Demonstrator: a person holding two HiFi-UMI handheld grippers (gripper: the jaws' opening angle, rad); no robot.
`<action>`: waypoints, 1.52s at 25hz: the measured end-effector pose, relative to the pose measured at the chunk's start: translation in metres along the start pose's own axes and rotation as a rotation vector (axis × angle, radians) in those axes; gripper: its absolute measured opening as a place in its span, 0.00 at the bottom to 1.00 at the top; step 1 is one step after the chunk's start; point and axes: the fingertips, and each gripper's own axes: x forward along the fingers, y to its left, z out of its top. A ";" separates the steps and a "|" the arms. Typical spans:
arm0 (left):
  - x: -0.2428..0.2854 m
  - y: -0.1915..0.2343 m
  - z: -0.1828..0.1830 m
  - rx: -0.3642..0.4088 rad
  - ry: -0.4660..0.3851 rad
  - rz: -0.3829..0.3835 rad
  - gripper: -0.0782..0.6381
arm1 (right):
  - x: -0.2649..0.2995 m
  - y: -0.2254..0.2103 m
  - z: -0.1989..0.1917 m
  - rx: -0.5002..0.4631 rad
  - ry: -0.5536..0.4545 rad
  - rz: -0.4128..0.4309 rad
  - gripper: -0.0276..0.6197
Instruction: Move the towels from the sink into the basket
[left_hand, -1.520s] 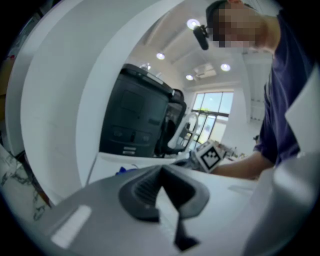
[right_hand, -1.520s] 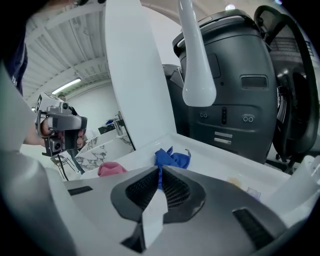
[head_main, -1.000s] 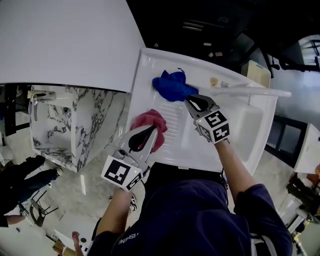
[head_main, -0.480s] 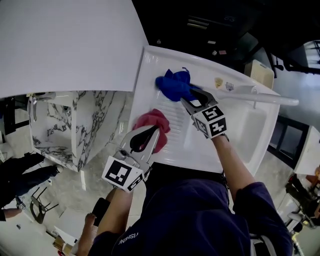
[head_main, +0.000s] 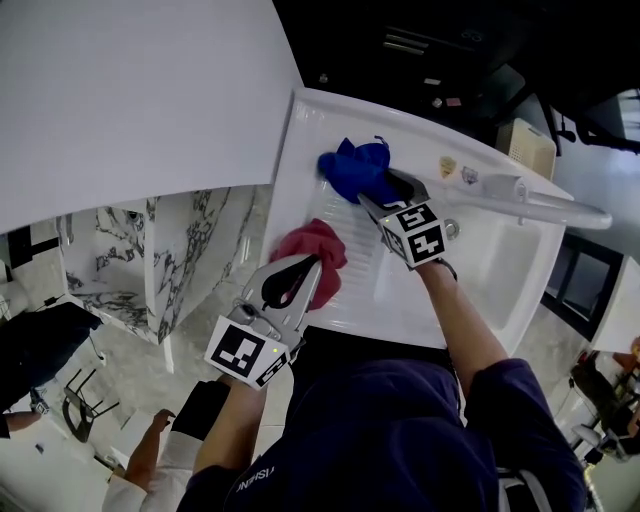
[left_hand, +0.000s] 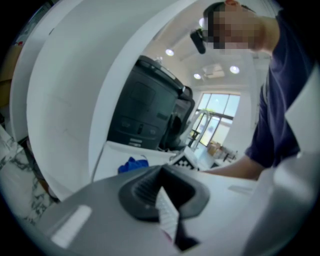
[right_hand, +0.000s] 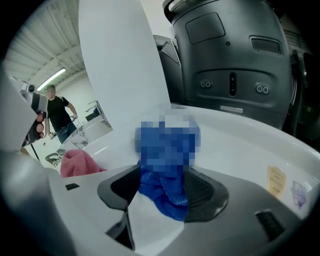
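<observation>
Since a second ago the right hand-held gripper (head_main: 386, 192) has dropped lower over the blue towel (head_main: 355, 170), and its jaws, closed back then, have just been opening. They now stand wide apart with the towel bunched between them. In the right gripper view the cloth fills the gap and lies against the right pad, but the pads are not squeezing it.

That blue towel sits on the ribbed drainboard at the far left of the white sink (head_main: 480, 270). The pink towel (head_main: 322, 250) lies nearer, at the left edge of the same drainboard, well apart from the blue one.

On the left, nothing has shifted: the left hand-held gripper (head_main: 316, 264) has its jaws together, as its own view shows, and from above its tips rest at the pink towel. Whether a fold of cloth is pinched between them I cannot tell.
</observation>
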 end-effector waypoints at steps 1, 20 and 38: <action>0.000 0.001 0.000 -0.002 0.001 0.000 0.11 | 0.003 0.000 -0.001 -0.001 0.006 0.001 0.41; -0.001 0.015 -0.002 -0.025 0.001 0.014 0.11 | 0.034 0.006 -0.014 -0.188 0.131 -0.040 0.34; 0.003 -0.006 0.013 0.015 -0.035 0.001 0.11 | -0.021 0.008 0.002 -0.083 0.005 0.014 0.16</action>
